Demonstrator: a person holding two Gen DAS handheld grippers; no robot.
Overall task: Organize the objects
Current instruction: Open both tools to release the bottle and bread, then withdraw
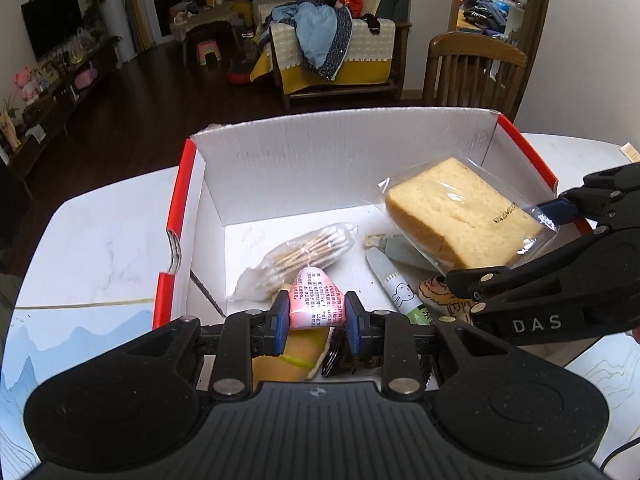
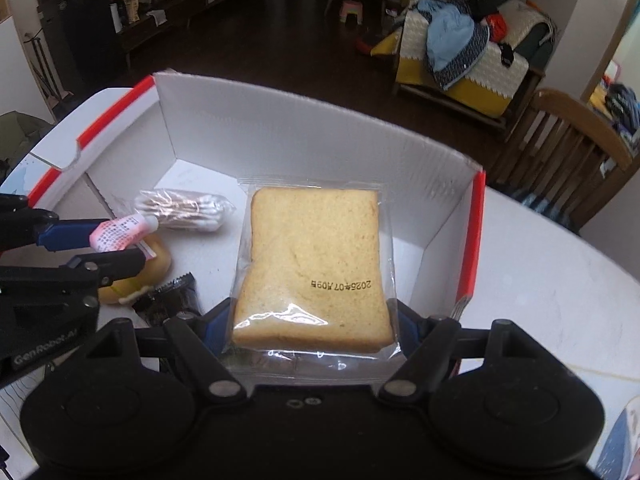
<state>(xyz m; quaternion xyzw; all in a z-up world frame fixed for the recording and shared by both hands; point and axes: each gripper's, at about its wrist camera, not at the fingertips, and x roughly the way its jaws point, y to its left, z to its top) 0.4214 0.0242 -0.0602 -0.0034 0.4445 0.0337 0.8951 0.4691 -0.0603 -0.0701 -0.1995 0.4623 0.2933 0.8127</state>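
Note:
A white cardboard box with red edges [image 1: 280, 160] [image 2: 280, 128] stands open on the white table. My left gripper [image 1: 316, 316] [image 2: 120, 246] is shut on a small pink tube [image 1: 316, 300] [image 2: 120, 232] and holds it over the box's near side. My right gripper [image 2: 312, 320] [image 1: 560, 216] is shut on a wrapped slice of bread [image 2: 316, 260] [image 1: 456, 212] and holds it above the box's right half. A bag of cotton swabs [image 1: 308, 252] [image 2: 184, 208] lies on the box floor.
Also in the box: a white and green tube [image 1: 400, 288], a grey tube [image 1: 404, 252], a yellow round item [image 1: 292, 356] [image 2: 156, 260], a dark wrapper [image 2: 172, 296] and a printed item [image 1: 440, 292]. A wooden chair [image 1: 472, 68] stands beyond the table [image 1: 100, 248].

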